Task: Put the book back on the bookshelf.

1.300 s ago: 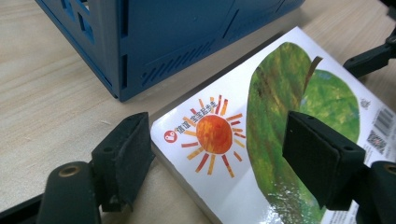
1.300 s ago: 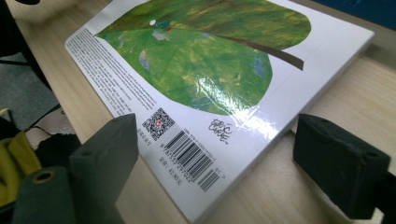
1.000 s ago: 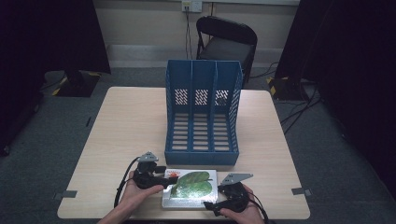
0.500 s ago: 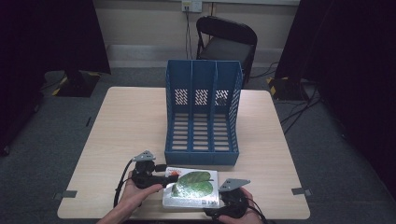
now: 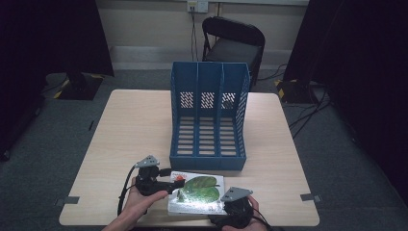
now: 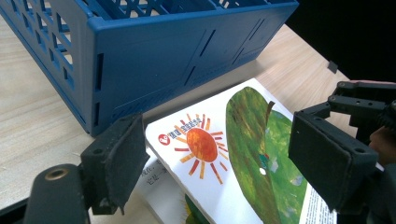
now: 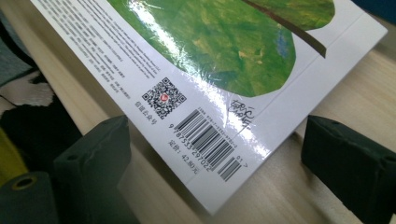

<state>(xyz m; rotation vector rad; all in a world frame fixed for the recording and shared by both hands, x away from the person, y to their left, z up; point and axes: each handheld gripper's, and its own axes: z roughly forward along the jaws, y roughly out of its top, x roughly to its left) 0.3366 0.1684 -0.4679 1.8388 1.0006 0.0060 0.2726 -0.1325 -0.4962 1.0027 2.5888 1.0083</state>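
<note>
Book (image 5: 198, 194) lies flat at the table's near edge, just before the blue file rack (image 5: 209, 115). I have both grippers, left (image 5: 172, 184) and right (image 5: 230, 210), jaws apart astride opposite corners, the left's just widened. Next I judge: close and lift.

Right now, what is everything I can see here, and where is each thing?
Book: one, white cover with green leaf and orange sun, flat at the table's near edge.
File rack: one, blue, three slots, mid-table behind the book.
Table: one, light wood.
Chair: one, black, beyond the table.
Left gripper: black, open at the book's left corner, its jaws have just been opening.
Right gripper: black, open at the book's near right corner.
</note>
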